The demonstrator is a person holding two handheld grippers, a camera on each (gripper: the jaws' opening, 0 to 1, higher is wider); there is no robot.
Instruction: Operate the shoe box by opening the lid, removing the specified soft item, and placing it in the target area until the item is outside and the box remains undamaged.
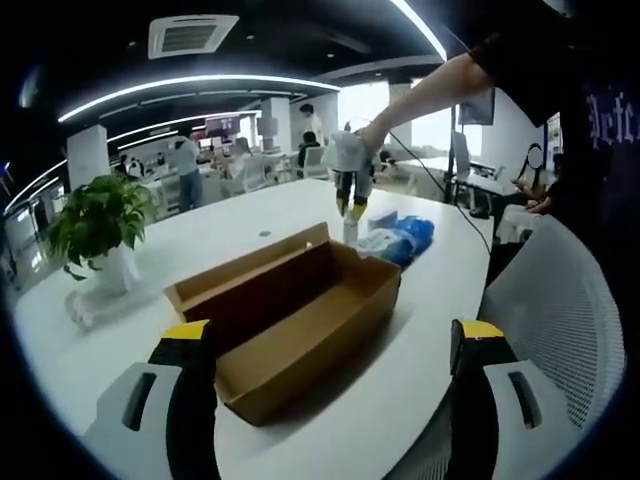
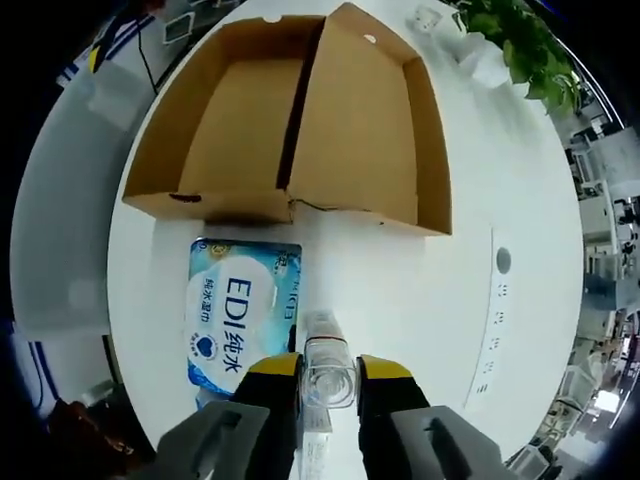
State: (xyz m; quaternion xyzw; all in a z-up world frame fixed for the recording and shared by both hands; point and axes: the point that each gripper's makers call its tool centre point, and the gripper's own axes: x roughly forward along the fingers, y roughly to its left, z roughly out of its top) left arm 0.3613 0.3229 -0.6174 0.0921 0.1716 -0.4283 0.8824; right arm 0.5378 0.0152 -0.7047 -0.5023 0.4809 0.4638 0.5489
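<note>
In the left gripper view, the left gripper [image 1: 335, 385] stands with its two yellow-tipped black jaws spread wide apart and nothing between them, low over the white round-edged bench [image 1: 250, 215]. Just beyond the jaws lies the open brown cardboard shoe box [image 1: 290, 320], its lid folded back flat beside the tray and its inside bare. Past the far end of the box rests the blue and white soft pack of wet wipes [image 1: 395, 240], outside the box on the bench top. The right gripper [image 1: 348, 208] hangs above that pack, held by a person's outstretched arm [image 1: 430, 90]. To the left stands a green leafy potted plant in a white pot [image 1: 100, 225]. A white mesh office chair [image 1: 560, 310] sits at the right edge of the bench.

In the right gripper view, the right gripper [image 2: 328, 385] has its jaws closed on a small clear plastic bottle [image 2: 328, 370], which stands upright between them. The wipes pack [image 2: 240, 320] lies just beside the bottle, touching or nearly touching the box's near wall. The box [image 2: 300, 130] spreads open beyond it, with the plant [image 2: 525, 45] at the far corner.
</note>
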